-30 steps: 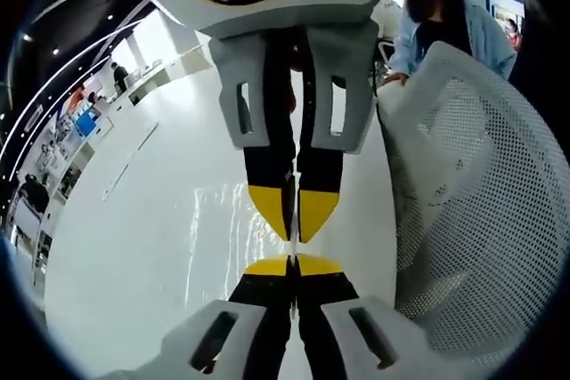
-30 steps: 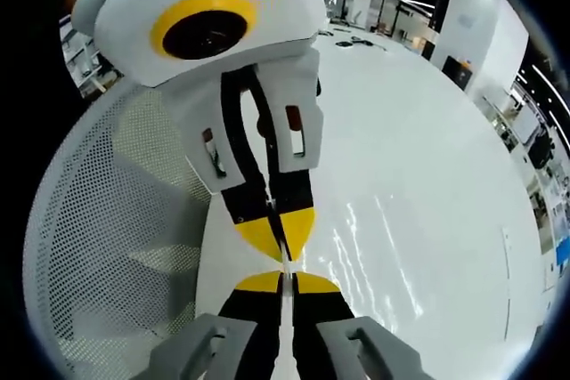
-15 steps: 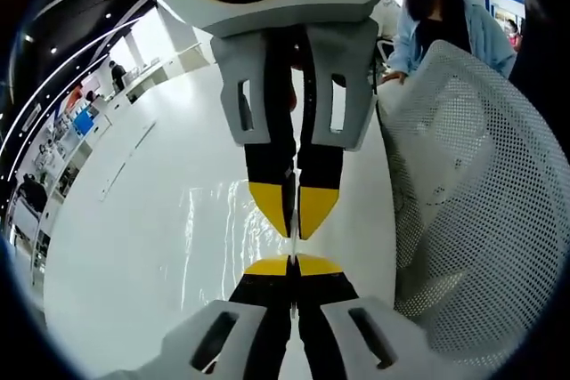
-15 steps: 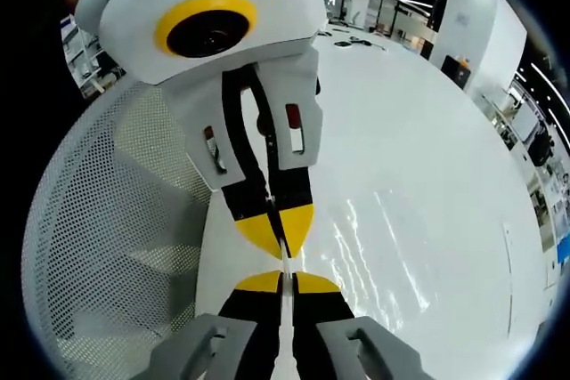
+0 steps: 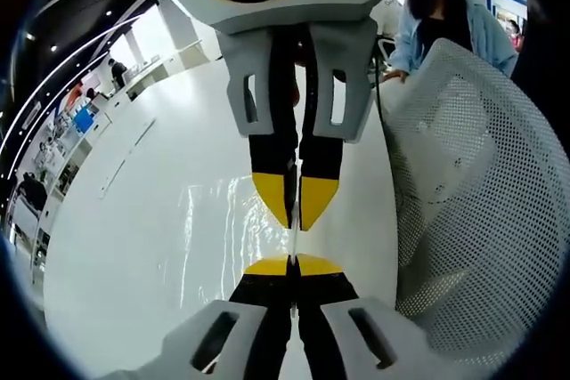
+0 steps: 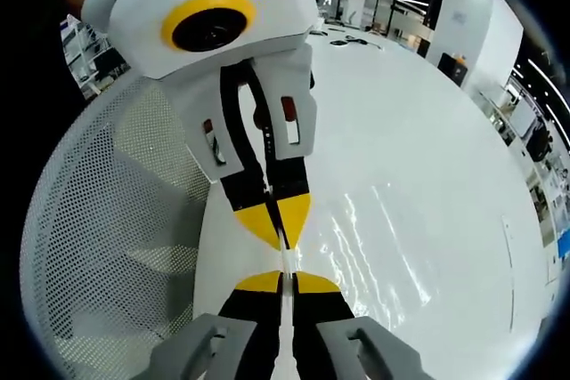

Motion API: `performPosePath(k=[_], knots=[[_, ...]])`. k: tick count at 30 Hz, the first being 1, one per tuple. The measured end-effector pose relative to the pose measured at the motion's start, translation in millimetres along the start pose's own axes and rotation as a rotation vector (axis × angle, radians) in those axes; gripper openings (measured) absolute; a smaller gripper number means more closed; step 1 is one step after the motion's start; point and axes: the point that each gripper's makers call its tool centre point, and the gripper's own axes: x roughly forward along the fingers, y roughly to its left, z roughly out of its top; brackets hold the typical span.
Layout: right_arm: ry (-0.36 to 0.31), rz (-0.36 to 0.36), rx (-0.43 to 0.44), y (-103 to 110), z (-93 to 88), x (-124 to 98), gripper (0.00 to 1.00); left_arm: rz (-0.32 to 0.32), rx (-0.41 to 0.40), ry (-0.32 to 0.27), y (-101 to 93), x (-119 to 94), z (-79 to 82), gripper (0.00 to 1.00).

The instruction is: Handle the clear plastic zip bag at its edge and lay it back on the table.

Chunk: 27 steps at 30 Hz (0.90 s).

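The clear plastic zip bag (image 5: 218,224) shows as shiny wrinkles over the white table (image 5: 116,246). Its thin edge (image 5: 292,243) runs between two grippers that face each other tip to tip. In the left gripper view my left gripper (image 5: 291,264) rises from the bottom, shut on that edge. The right gripper (image 5: 295,211) hangs from the top, also shut on it. The right gripper view mirrors this: my right gripper (image 6: 283,280) is shut on the bag's edge (image 6: 285,257), the left gripper (image 6: 278,220) is above it, and the bag's film (image 6: 374,238) glints to the right.
A white mesh chair back (image 5: 472,202) stands close beside the grippers, also seen as the mesh chair back (image 6: 107,238). A person in a blue top (image 5: 445,15) stands behind it. Beyond the bag, the white table (image 6: 427,131) stretches wide toward distant desks.
The two grippers have drawn slightly apart along the bag's edge, so a little more of the edge shows between their tips. Both stay shut.
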Motion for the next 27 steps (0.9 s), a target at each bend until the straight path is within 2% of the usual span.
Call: performPosePath(k=[7,27], knots=[[0.02,0.001,-0.003,-1.5,-11.3,-2.0,0.0,0.003,-0.001,0.009,0.7,-2.3,-2.4,0.0],[0.052,-0.023,0.018,-4.7,-27.8,-10.0,0.0,0.003,-0.003,0.013,3.3,-3.1,-7.8,0.0]])
